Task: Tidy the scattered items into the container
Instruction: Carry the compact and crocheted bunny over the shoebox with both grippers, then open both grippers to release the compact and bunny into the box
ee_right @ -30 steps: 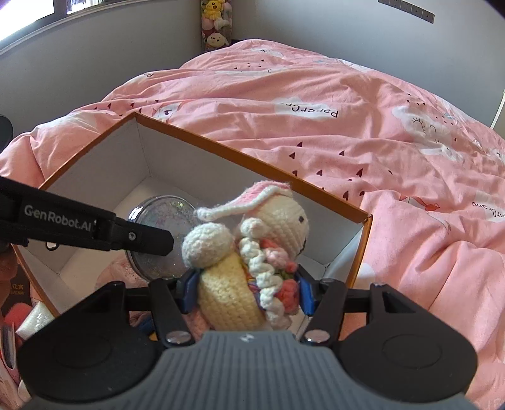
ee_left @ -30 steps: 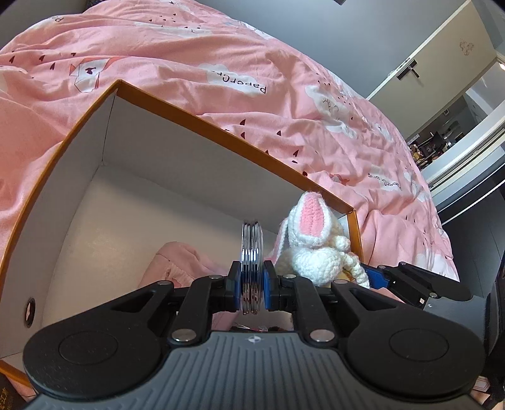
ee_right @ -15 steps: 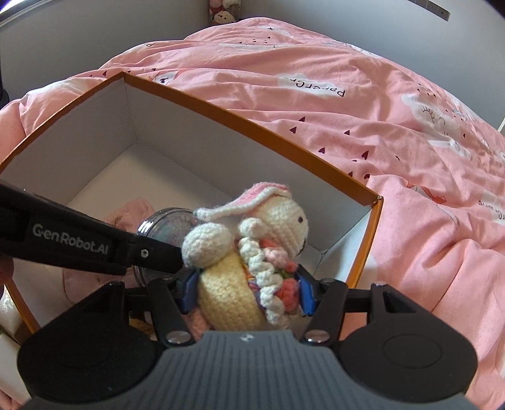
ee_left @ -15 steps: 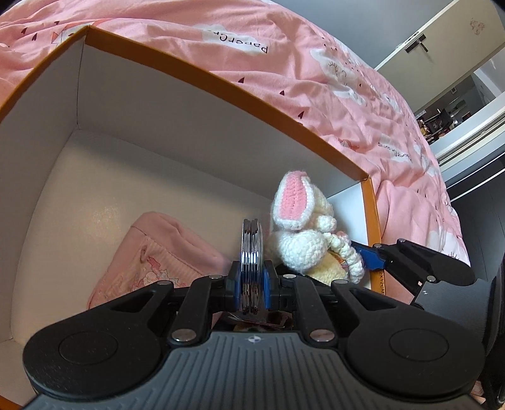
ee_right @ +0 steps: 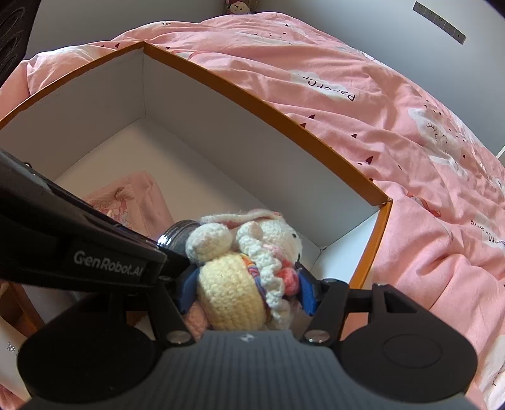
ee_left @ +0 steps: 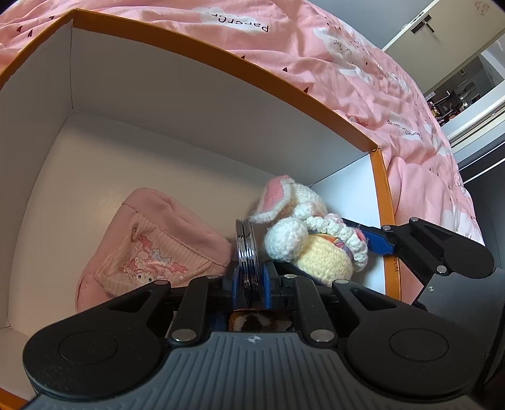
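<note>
An orange-rimmed box with white walls (ee_left: 221,66) (ee_right: 252,94) lies open on a pink bed. My left gripper (ee_left: 249,277) is shut on a round clear disc with a ridged silver rim (ee_left: 247,249), held on edge low inside the box; it also shows in the right wrist view (ee_right: 178,236). My right gripper (ee_right: 246,287) is shut on a crocheted white and yellow bunny (ee_right: 240,271) (ee_left: 312,246), held inside the box near its right wall, right beside the disc. A folded pink cloth pouch with a cartoon print (ee_left: 157,249) (ee_right: 132,195) lies on the box floor.
The pink quilt (ee_left: 347,63) (ee_right: 394,126) surrounds the box. A doorway and cabinet (ee_left: 457,79) are at the far right. Plush toys (ee_right: 240,6) sit at the head of the bed. The far half of the box floor (ee_left: 126,151) is bare.
Both grippers have moved down and forward into the box with their loads. The bunny and the disc now sit lower, near the box floor beside the pink pouch.
</note>
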Demonstrator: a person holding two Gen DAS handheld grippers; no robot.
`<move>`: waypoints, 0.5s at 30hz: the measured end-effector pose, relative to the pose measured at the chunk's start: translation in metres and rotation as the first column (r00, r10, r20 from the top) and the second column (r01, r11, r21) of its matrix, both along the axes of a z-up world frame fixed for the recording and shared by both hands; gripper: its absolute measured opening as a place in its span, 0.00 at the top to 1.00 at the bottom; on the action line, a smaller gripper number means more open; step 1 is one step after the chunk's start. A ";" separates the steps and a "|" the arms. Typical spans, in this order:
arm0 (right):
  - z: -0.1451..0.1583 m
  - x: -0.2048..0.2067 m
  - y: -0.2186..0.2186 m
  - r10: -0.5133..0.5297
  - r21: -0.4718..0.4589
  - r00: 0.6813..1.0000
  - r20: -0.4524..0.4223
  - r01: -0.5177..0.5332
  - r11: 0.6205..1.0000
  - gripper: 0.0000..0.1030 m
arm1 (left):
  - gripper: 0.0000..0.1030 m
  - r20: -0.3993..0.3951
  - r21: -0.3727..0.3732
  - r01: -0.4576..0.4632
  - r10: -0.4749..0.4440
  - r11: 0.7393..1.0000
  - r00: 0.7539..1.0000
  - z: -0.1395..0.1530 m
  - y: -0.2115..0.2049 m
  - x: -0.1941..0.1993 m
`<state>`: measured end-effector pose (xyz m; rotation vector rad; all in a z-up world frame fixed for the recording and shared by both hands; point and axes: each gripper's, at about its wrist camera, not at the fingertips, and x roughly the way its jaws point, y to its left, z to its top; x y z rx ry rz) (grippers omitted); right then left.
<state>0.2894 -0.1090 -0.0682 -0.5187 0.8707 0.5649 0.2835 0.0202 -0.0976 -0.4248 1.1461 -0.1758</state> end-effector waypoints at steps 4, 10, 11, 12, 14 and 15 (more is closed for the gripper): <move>0.003 -0.004 -0.002 -0.004 0.000 1.000 0.005 0.004 1.000 0.34 | 0.73 0.003 0.010 0.001 -0.001 1.000 1.000 0.003 0.000 -0.003; 0.010 -0.014 -0.004 0.004 -0.008 0.999 0.033 -0.004 1.000 0.30 | 0.57 0.043 0.060 -0.005 0.003 0.998 0.999 0.016 -0.002 -0.008; 0.011 -0.015 -0.005 0.003 -0.007 0.999 0.035 -0.003 1.000 0.30 | 0.50 0.053 0.064 -0.007 0.004 0.998 0.999 0.019 -0.002 -0.010; 0.012 -0.016 -0.007 0.003 -0.002 0.999 0.034 -0.003 1.000 0.29 | 0.49 0.064 0.064 -0.006 0.002 0.998 0.998 0.021 -0.002 -0.011; 0.015 -0.019 -0.009 0.000 0.007 0.999 0.035 0.000 1.000 0.29 | 0.49 0.077 0.075 -0.007 0.002 0.997 0.997 0.028 -0.003 -0.015; 0.017 -0.021 -0.010 0.000 0.010 0.999 0.037 -0.001 1.000 0.29 | 0.49 0.082 0.084 -0.011 0.004 0.996 0.997 0.031 -0.004 -0.016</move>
